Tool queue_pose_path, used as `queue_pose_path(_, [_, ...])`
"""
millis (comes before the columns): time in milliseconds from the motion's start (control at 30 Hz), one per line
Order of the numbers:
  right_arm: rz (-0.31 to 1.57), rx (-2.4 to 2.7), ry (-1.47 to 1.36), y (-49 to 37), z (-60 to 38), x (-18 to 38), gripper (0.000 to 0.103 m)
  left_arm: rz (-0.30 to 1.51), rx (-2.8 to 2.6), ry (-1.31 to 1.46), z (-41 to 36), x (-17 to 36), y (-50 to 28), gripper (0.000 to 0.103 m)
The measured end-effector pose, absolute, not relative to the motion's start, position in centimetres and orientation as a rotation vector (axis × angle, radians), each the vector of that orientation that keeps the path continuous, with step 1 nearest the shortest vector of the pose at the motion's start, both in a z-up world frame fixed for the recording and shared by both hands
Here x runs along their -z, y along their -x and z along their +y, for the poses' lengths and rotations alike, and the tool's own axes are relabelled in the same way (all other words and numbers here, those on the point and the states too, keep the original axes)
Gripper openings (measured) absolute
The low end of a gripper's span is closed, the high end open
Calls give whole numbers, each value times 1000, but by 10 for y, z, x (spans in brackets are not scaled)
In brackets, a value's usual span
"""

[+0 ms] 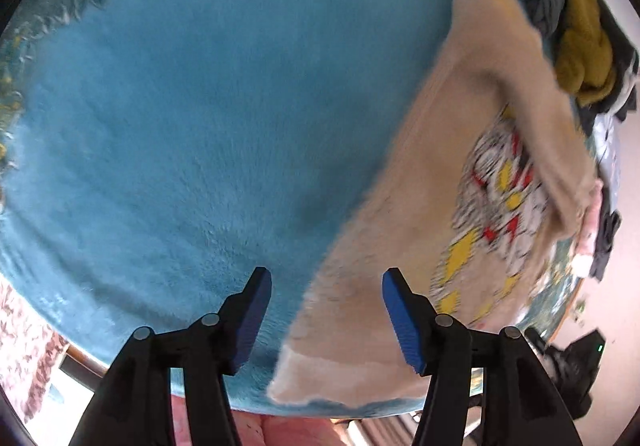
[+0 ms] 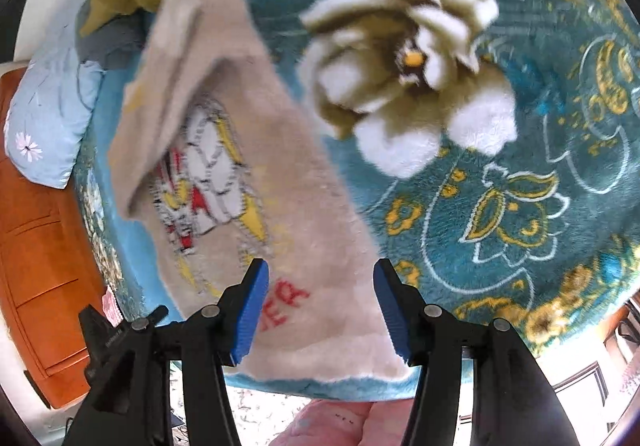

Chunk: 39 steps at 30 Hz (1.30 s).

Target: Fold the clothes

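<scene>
A beige fleece garment [image 1: 420,230] with a red, yellow and white cartoon print lies flat on a teal plush blanket [image 1: 180,106], one sleeve folded across the print. My left gripper [image 1: 326,320] is open and empty, hovering above the garment's near left hem corner. In the right wrist view the same garment [image 2: 280,238] runs from the near edge up to the left. My right gripper [image 2: 320,312] is open and empty, its jaws standing either side of the hem above red lettering.
A pile of other clothes, grey and mustard [image 1: 580,30], sits at the blanket's far right edge. A large flower pattern [image 2: 408,70] covers the blanket. A light blue pillow [image 2: 48,118] and an orange wooden cabinet [image 2: 40,266] are at the left.
</scene>
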State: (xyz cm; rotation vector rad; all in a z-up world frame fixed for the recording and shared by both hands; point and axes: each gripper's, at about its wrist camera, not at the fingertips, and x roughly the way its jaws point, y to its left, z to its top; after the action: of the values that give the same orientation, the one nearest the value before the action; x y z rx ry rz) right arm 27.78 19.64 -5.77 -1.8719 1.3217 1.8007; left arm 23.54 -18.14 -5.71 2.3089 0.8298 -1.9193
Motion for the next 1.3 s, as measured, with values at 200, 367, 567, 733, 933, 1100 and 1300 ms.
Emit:
queue_pose_path(200, [1392, -1721, 1891, -291, 182, 98, 56, 845, 1870, -2368, -182, 84, -254, 63])
queue_pose_path(367, [1455, -1721, 1867, -299, 172, 97, 57, 863, 1833, -2389, -174, 84, -262, 57])
queue_pose_path(567, [1529, -1757, 1855, -297, 175, 72, 19, 819, 1892, -2364, -163, 57, -254, 11])
queue_pose_path(733, [1630, -1916, 1732, -284, 186, 13, 16, 1039, 2011, -2257, -179, 2, -236, 10])
queue_pose_path(933, [1658, -2095, 1623, -253, 199, -65, 11, 1191, 2150, -2173, -205, -67, -219, 9])
queue_pose_path(1100, [1663, -2125, 1612, -260, 184, -94, 11, 1283, 2086, -2236, -215, -83, -234, 9])
queue_pose_path(1300, [1763, -2074, 1514, -283, 185, -104, 10, 1453, 1940, -2247, -235, -90, -226, 9])
